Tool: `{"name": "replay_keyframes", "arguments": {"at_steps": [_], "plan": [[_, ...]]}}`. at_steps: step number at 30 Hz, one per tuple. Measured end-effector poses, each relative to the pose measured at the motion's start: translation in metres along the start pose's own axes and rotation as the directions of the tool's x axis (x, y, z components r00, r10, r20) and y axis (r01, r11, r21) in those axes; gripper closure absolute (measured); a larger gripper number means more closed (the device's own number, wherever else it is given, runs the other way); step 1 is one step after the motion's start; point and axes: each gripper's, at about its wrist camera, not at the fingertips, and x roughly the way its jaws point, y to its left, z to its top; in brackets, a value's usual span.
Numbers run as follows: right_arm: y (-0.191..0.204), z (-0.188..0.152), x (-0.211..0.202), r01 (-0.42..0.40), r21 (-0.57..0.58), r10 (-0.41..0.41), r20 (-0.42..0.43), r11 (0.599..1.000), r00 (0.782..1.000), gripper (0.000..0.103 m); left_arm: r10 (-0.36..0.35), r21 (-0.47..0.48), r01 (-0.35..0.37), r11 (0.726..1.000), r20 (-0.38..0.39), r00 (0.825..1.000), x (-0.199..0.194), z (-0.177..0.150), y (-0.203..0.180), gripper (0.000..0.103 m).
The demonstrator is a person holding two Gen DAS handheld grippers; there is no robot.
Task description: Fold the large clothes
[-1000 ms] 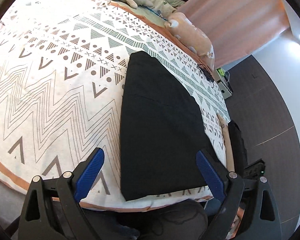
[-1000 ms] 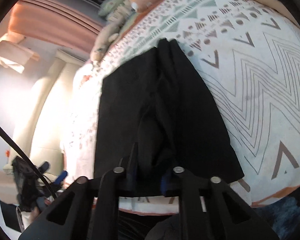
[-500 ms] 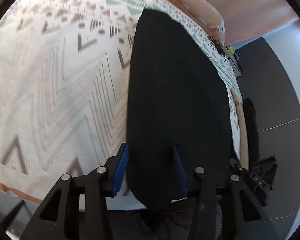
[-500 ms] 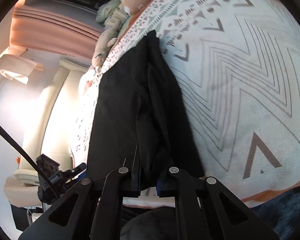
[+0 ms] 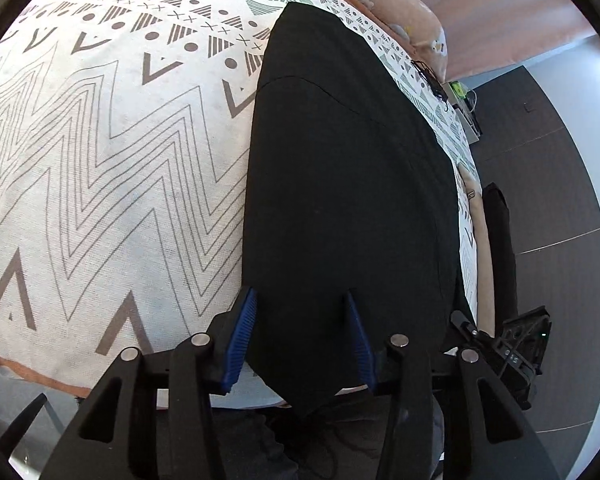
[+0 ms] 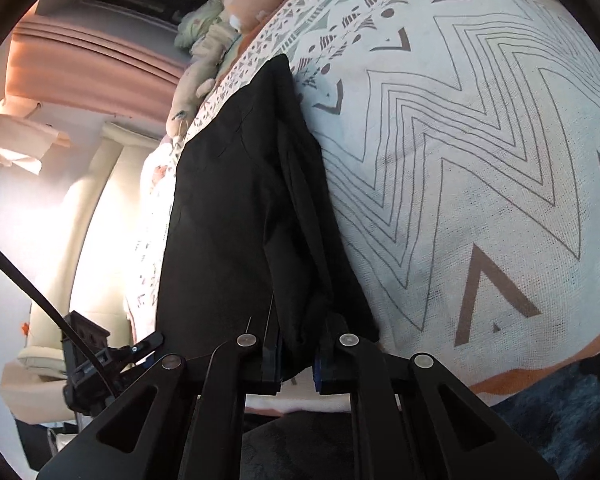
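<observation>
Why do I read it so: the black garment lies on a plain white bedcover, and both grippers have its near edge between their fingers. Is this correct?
One detail is wrong. The bedcover is not plain: the left wrist view shows grey zigzags and triangles printed on it. The rest holds: the black garment lies on it, its near edge between the fingers of the left gripper and right gripper.

You see the long black fabric garment [image 5: 348,184] lying folded lengthwise on the patterned bedspread, its near end bunched at the bed's edge.
</observation>
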Motion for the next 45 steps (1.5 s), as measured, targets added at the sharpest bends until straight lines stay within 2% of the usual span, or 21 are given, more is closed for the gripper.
{"name": "replay_keyframes", "arguments": {"at_steps": [3,4,5,6,7,9,10,16,22,28,34,39,41,45], "plan": [[0.020,-0.002,-0.016,0.072,-0.095,-0.071,0.018,0.993,0.997,0.081,-0.008,0.007,0.008,1.000,0.038,0.999,-0.012,0.001,0.001,0.057],[0.024,-0.001,-0.020,0.086,-0.113,-0.085,0.017,0.990,0.996,0.066,-0.012,0.006,0.012,1.000,0.043,0.999,-0.015,0.003,0.001,0.057],[0.027,0.001,-0.025,0.095,-0.126,-0.093,0.022,0.987,0.995,0.042,-0.018,0.005,0.018,1.000,0.045,0.999,-0.016,0.005,0.002,0.055],[0.029,0.002,-0.029,0.097,-0.134,-0.094,0.033,0.986,0.995,0.033,-0.022,0.005,0.022,1.000,0.047,0.999,-0.018,0.008,0.002,0.053],[0.031,0.006,-0.033,0.099,-0.143,-0.093,0.049,0.985,0.994,0.030,-0.025,0.008,0.025,1.000,0.050,0.998,-0.019,0.013,0.001,0.049],[0.032,0.017,-0.035,0.089,-0.153,-0.083,0.041,0.984,0.996,0.030,-0.025,0.004,0.025,1.000,0.070,0.997,-0.020,0.020,0.001,0.021],[0.031,0.021,-0.034,0.086,-0.154,-0.082,0.033,0.984,0.996,0.030,-0.031,-0.004,0.032,0.999,0.083,0.996,-0.021,0.023,0.001,0.019],[0.026,0.065,-0.012,0.052,-0.162,-0.058,-0.037,0.985,0.998,0.030,-0.013,0.008,0.012,1.000,0.098,0.995,-0.011,0.049,-0.004,0.019],[0.016,0.106,0.026,0.026,-0.153,-0.041,-0.093,0.988,0.995,0.030,0.007,0.011,-0.009,1.000,0.091,0.996,0.010,0.078,-0.006,0.019],[0.009,0.137,0.071,-0.068,-0.123,0.046,-0.175,0.990,0.983,0.030,0.049,0.018,-0.051,0.999,0.074,0.996,0.035,0.104,-0.001,0.019],[0.006,0.162,0.121,-0.064,-0.107,0.037,-0.236,0.992,0.971,0.030,0.049,0.014,-0.050,0.999,0.041,0.998,0.059,0.125,0.005,0.029],[0.012,0.182,0.156,-0.149,-0.111,0.112,-0.286,0.983,0.952,0.030,0.039,0.027,-0.039,0.999,0.027,0.999,0.072,0.142,0.002,0.036],[0.013,0.189,0.174,-0.153,-0.115,0.111,-0.310,0.982,0.944,0.042,0.045,0.033,-0.045,0.998,0.020,0.999,0.077,0.148,-0.001,0.040],[0.009,0.203,0.196,-0.176,-0.080,0.140,-0.335,0.981,0.932,0.057,0.059,0.032,-0.060,0.998,0.017,0.998,0.085,0.158,-0.001,0.042]]}}
